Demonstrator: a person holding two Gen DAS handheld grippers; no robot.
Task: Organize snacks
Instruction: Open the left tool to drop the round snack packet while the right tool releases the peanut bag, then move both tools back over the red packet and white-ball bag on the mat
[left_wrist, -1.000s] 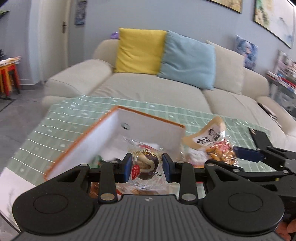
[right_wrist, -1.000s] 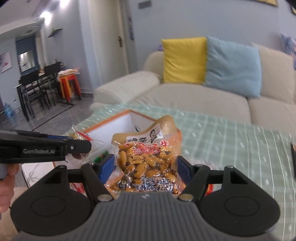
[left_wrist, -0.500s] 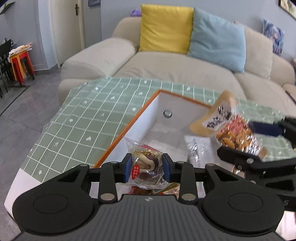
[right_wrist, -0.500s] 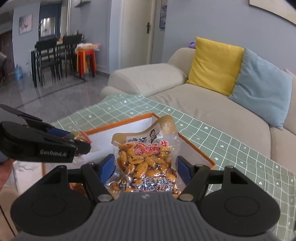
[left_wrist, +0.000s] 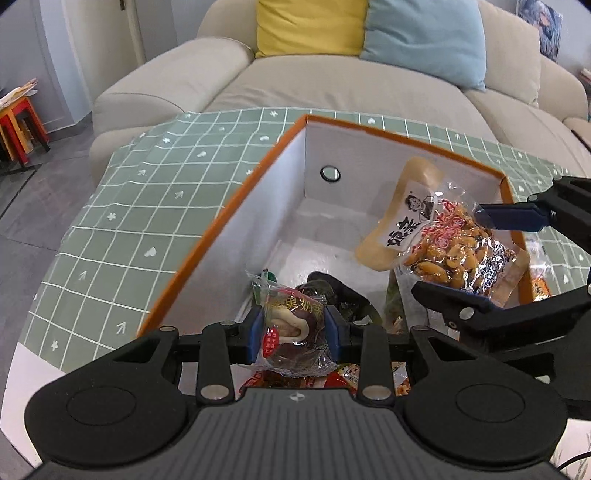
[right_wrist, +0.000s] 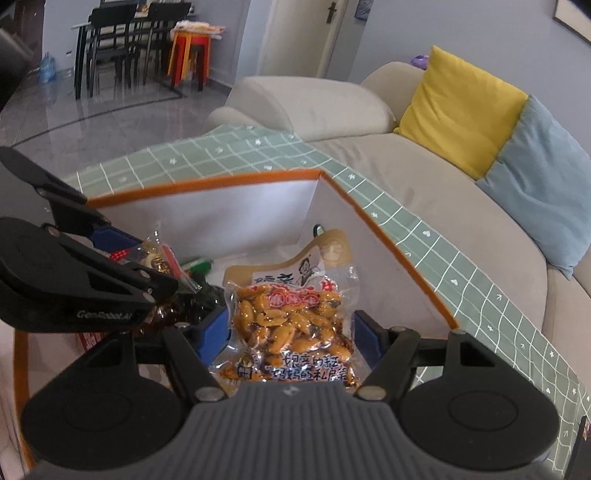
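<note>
Left tool (left_wrist: 294, 334) clamped on small wrapped cake (left_wrist: 290, 330); right tool (right_wrist: 291, 330) clamped on bean snack bag (right_wrist: 295, 314). We hold both over open box (left_wrist: 258, 206), white inside, orange rim, on green checked desk (left_wrist: 147, 206). Loose snack packets (left_wrist: 391, 321) lie on box floor beneath.

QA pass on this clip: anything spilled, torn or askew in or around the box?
Nothing stands out. Both packets look intact: the small wrapped snack in the left hand-held gripper, the bean packet in the right hand-held gripper, both over the orange-rimmed box.
</note>
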